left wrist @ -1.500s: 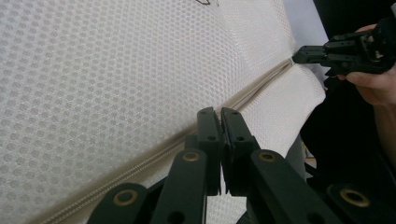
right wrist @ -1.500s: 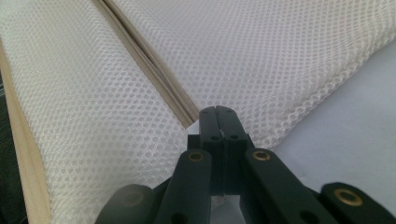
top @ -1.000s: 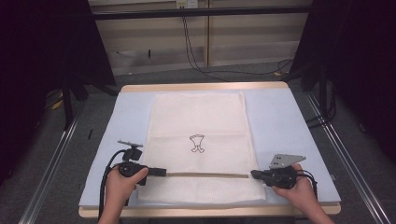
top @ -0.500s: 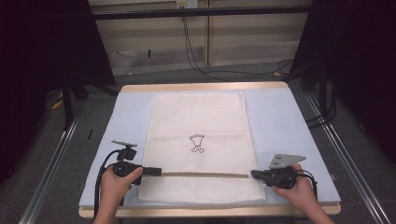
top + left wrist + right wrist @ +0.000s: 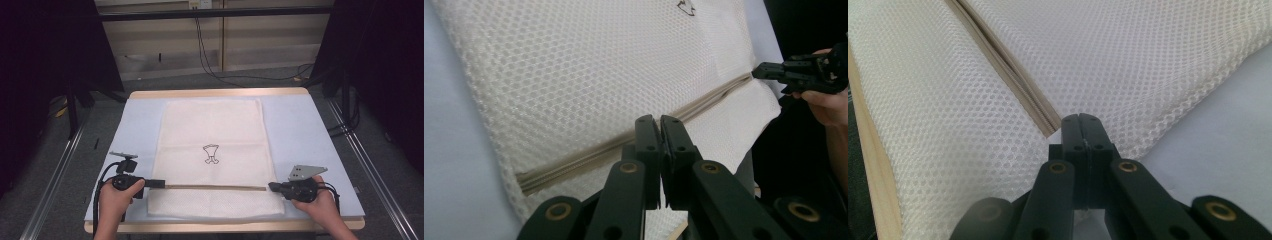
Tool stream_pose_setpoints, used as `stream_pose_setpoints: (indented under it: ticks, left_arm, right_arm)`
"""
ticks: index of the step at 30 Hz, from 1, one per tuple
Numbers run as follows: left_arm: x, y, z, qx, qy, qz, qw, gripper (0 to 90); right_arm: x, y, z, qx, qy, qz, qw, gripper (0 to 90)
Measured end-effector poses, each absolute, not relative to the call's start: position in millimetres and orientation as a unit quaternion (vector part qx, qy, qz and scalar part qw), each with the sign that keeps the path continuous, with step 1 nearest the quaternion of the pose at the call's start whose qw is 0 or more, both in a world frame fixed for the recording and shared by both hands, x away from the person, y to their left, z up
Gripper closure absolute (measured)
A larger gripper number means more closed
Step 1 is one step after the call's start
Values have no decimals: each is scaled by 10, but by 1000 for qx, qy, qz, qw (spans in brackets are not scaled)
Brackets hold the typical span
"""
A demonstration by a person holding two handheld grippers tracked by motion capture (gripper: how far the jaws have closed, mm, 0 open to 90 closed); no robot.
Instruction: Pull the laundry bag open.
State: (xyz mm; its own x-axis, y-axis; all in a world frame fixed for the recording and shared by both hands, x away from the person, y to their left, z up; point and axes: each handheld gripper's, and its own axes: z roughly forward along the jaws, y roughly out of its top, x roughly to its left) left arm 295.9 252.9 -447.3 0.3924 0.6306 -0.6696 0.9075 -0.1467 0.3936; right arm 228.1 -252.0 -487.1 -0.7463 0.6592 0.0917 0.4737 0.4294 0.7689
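A white mesh bag with a small black drawing lies flat on a pale blue mat. A beige zipper runs across the bag near its front edge. My left gripper is at the zipper's left end with its jaws shut; in the left gripper view the gripper hovers over the zipper. My right gripper rests at the zipper's right end, also shut. Its tips touch the mesh beside the zipper's end. I cannot tell whether either pinches cloth.
The mat covers a wooden table; its front edge lies just below the bag. Metal rails flank the table on the floor, and cables trail behind it. Bare mat lies left and right of the bag.
My left gripper has slid left along the zipper line toward the bag's left edge. The right gripper has stayed where it was.
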Motion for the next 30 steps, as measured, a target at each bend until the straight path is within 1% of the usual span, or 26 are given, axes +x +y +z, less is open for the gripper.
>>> stream_pose_setpoints:
  ticks: [6,8,9,12,16,18,20,24,25,26,27,28,29,30]
  left_arm:
    - [2955,2575,-4477,738,521,-174,391,876]
    - [2932,2589,-4475,734,533,-170,386,876]
    - [2931,2629,-4485,740,527,-167,384,876]
    - [2907,2754,-4489,722,550,-161,387,876]
    - [2895,2911,-4501,717,568,-144,378,876]
    - [2897,3025,-4500,725,571,-126,364,876]
    - [2890,3066,-4515,709,582,-136,374,872]
    - [2892,3108,-4532,709,585,-135,371,868]
    - [2898,3124,-4533,716,580,-126,367,865]
    - [2889,3103,-4523,711,586,-137,364,865]
    - [2888,3101,-4523,708,589,-137,365,864]
    - [2898,3130,-4530,716,581,-127,365,862]
    - [2888,3114,-4521,706,591,-132,369,857]
    - [2892,3147,-4509,716,590,-102,359,863]
  right_arm:
    - [2280,-2520,-4871,338,838,413,112,900]
    - [2280,-2519,-4872,337,838,414,112,900]
    - [2280,-2519,-4872,337,838,415,112,900]
    - [2280,-2520,-4871,337,838,414,112,900]
    - [2278,-2516,-4872,337,838,414,114,900]
    - [2278,-2516,-4872,337,838,414,114,900]
    - [2278,-2516,-4872,337,838,414,114,900]
    - [2276,-2514,-4871,338,838,413,115,900]
    - [2277,-2516,-4871,337,838,414,114,900]
    - [2278,-2516,-4872,337,838,414,114,900]
    - [2278,-2516,-4871,337,838,414,114,900]
    - [2278,-2516,-4871,337,838,414,114,900]
    - [2279,-2520,-4870,336,838,414,113,900]
    - [2279,-2522,-4870,338,837,416,113,900]
